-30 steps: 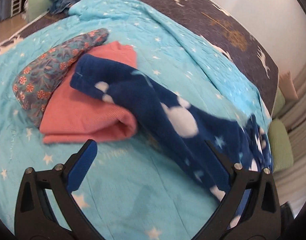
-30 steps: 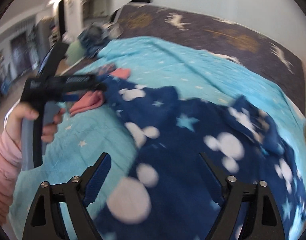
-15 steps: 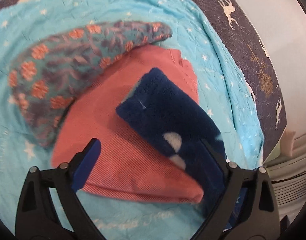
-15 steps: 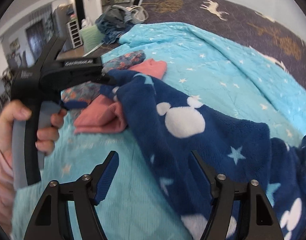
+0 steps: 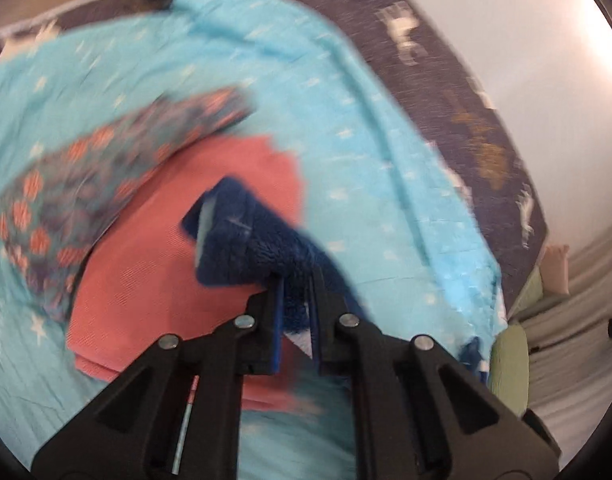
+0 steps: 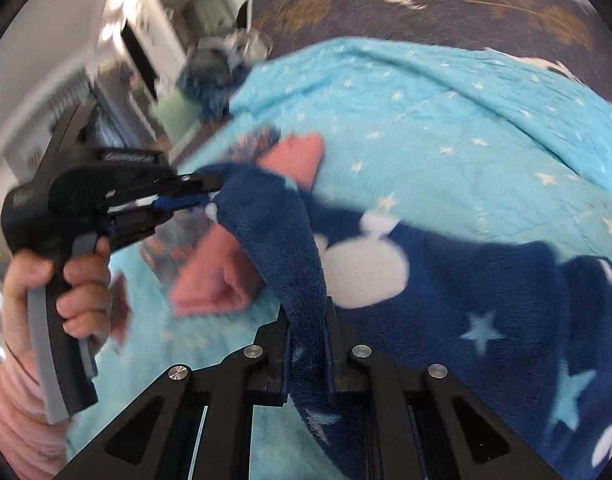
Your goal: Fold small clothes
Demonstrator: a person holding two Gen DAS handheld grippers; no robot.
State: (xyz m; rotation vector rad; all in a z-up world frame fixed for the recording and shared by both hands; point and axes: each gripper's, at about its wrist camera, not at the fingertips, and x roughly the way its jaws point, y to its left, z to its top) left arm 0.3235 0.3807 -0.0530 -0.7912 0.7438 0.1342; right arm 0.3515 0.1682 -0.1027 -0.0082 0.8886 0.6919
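You have both tongs clamped on the navy fleece garment [image 6: 426, 280], the one with white blobs and pale stars. The left gripper [image 5: 296, 280] pinches its narrow end at centre frame in the left wrist view, above the folded coral-pink garment [image 5: 154, 280]. The right gripper [image 6: 308, 320] bites a raised ridge of the same fleece at lower centre of its view, and the rest sprawls to the lower right.

Expect it to be soft, thick and limp: it likely sags between your two grips and bunches rather than creasing sharply. The pile should give the pads good purchase, so slipping seems unlikely. Take edges or corners, not mid-panel folds, if you want flat layers.

Underneath lies a turquoise star-print quilt [image 6: 446, 120], itself soft and wrinkled, over a dark deer-print cover [image 6: 466, 8]. A floral garment [image 5: 86, 184] sits at left, touching the pink one. Blurred furniture and a clothes heap [image 6: 214, 68] fill the upper left.
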